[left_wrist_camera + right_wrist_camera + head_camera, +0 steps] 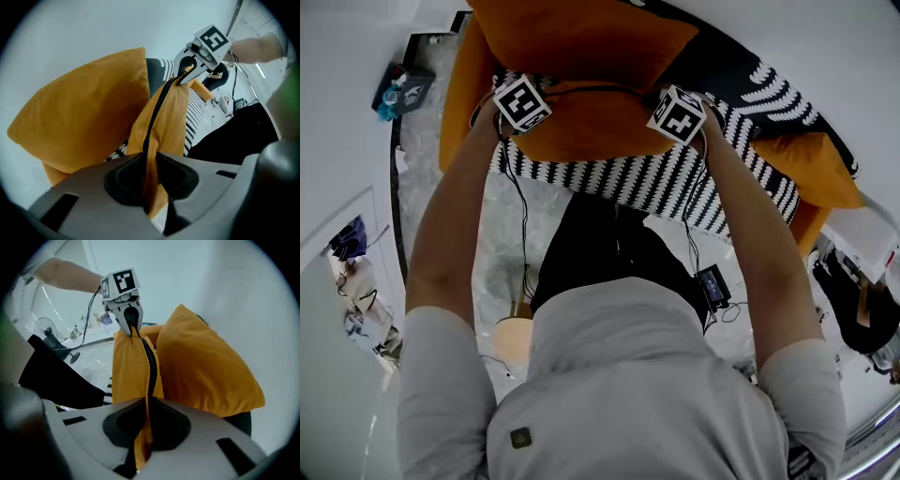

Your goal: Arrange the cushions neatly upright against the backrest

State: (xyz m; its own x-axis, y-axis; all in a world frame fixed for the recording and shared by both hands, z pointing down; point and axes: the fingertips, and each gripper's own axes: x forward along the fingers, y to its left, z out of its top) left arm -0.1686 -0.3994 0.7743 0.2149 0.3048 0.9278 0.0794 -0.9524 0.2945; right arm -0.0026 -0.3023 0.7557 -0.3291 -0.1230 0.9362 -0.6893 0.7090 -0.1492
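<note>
Head view: both arms reach out over the sofa [741, 75]. An orange cushion [591, 136] hangs between them, with the left claw [523, 111] at its left end and the right claw [677, 120] at its right end. The cushion is over the striped cover [628, 178] on the seat, but I can't tell whether it touches it. Just beyond, on the far side, a second cushion [581, 37] stands at the back of the sofa. A third cushion [811, 164] lies at the sofa's right end, well apart from the other two.

Left gripper view: the left claw [150, 164] is nipped tight on the orange cushion's edge, with fabric and black zip [157, 112] squeezed between the pads. That edge runs away to the right claw [182, 79], which is clamped on the far corner. The second cushion [79, 112] stands just beside it on the left, one corner pointing up.

Right gripper view: it's the mirror picture. The right claw [143, 416] is closed almost fully, pinching the same zipped edge. The left claw [132, 329] bites the far corner. The second cushion [206, 366] is close by on the right.
</note>
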